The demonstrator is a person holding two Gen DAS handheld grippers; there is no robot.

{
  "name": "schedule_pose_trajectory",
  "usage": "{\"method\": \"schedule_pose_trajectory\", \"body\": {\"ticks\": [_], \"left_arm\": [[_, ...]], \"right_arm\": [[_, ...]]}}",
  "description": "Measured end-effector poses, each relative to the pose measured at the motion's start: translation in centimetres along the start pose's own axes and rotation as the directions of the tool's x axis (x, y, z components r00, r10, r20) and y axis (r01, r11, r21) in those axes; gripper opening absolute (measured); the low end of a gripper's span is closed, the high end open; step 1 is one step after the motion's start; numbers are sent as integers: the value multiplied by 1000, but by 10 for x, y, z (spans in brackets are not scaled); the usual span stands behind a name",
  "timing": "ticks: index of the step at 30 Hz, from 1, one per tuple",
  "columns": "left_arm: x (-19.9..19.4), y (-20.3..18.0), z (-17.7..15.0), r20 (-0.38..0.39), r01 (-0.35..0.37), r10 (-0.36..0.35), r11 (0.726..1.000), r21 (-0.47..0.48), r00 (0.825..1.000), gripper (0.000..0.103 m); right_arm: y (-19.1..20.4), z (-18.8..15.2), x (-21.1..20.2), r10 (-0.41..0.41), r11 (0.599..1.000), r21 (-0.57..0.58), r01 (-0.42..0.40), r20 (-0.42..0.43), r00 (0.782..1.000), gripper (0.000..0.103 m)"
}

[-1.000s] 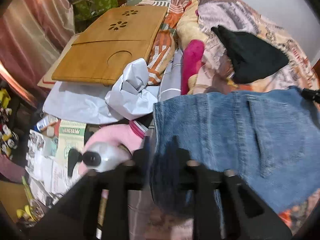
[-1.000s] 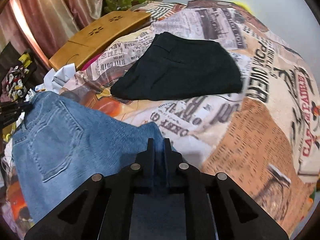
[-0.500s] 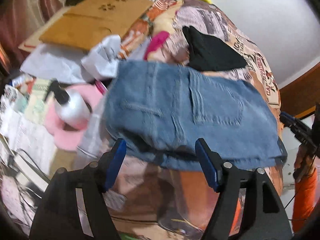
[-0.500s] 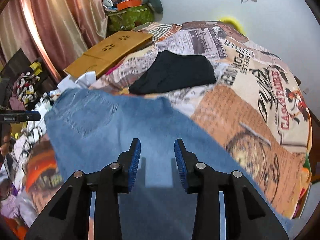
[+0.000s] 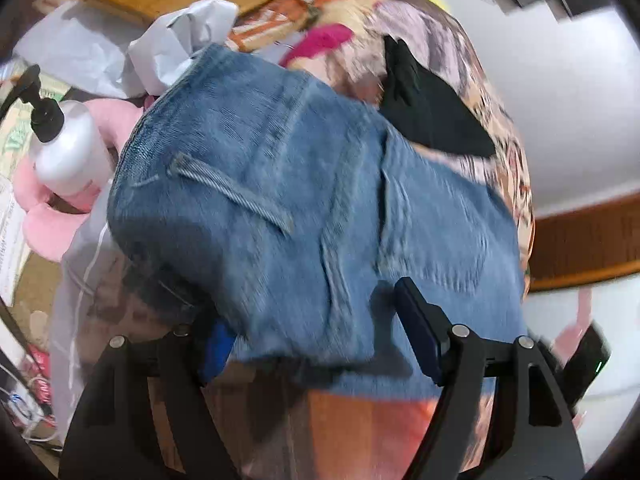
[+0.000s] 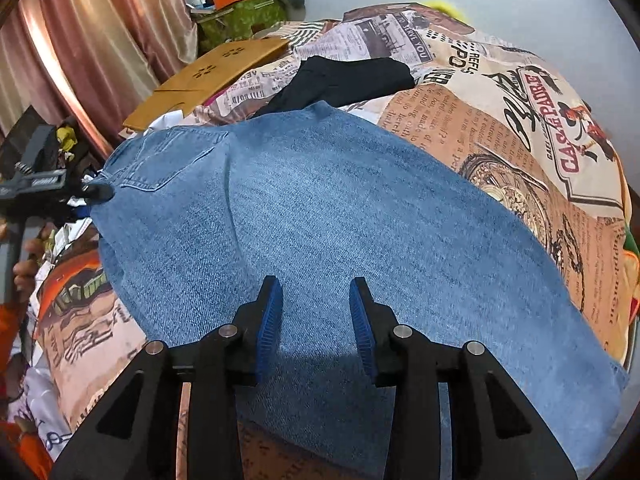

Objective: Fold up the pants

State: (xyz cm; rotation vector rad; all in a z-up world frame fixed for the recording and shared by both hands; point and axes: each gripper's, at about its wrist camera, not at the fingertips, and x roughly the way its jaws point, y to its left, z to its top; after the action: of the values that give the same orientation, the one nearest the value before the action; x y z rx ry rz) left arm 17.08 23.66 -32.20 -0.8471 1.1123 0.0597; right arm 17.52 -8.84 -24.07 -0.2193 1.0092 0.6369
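Blue denim pants (image 6: pixel 320 216) lie spread flat on the printed bedspread (image 6: pixel 520 128), waistband and back pocket toward the left. In the left wrist view the waist end (image 5: pixel 296 200) fills the middle. My left gripper (image 5: pixel 316 332) is open, its blue-padded fingers (image 5: pixel 416 328) straddling the near edge of the denim without closing on it. My right gripper (image 6: pixel 316 320) is open and empty, hovering just above the pant leg. The left gripper also shows in the right wrist view (image 6: pixel 52 184) at the waistband.
A folded black garment (image 6: pixel 344 76) lies beyond the jeans. A wooden lap tray (image 6: pixel 208 76), crumpled white paper (image 5: pixel 180 40), a pump bottle (image 5: pixel 68 148) and a pink cushion (image 5: pixel 52 224) crowd the bed's left side. Curtains (image 6: pixel 92 40) hang at the left.
Both grippers let go of the jeans a second ago and opened. The jeans now lie flat on the bed. The left gripper has moved in close over the waist end.
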Motion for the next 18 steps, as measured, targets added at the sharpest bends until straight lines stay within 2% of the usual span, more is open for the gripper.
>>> {"method": "schedule_pose_trajectory", "body": {"ticks": [2,3,4,6,8,10,12,15,18], "left_arm": [[2,6,9,32,21,-20,999,-38,999,75],[2,8,13,42,20,-18,999,-48,999,69],[2,8,16,60,-7,10,999,-51,998,53],[-4,8,20,91,-63,64,998,-15,994,34],[-14,7,20,132,-73,71,997,8,989,20],[-35,-3,17,225,-176,157,982,68,962,17],[-52,-6,13,260,-181,149,978,106,954,17],[-56,-7,6,266,-251,207,957,142,941,18],[-42,5,0,223,-272,239,953,131,945,18]], "right_arm": [[-1,-1,0,5,1000,4,-5,2,1000,33],[-2,-2,1,8,1000,7,-8,2,1000,33],[-2,-2,1,10,1000,9,-10,3,1000,33],[-4,-4,1,17,1000,17,-17,6,1000,33],[-3,-7,0,21,999,25,-21,9,1000,33],[-3,-8,-1,26,999,33,-26,11,1000,33],[-4,-9,-2,30,999,39,-30,12,999,33],[-3,-11,-3,30,999,44,-30,13,999,33],[-3,-13,-5,26,998,52,-27,15,1000,33]]}}
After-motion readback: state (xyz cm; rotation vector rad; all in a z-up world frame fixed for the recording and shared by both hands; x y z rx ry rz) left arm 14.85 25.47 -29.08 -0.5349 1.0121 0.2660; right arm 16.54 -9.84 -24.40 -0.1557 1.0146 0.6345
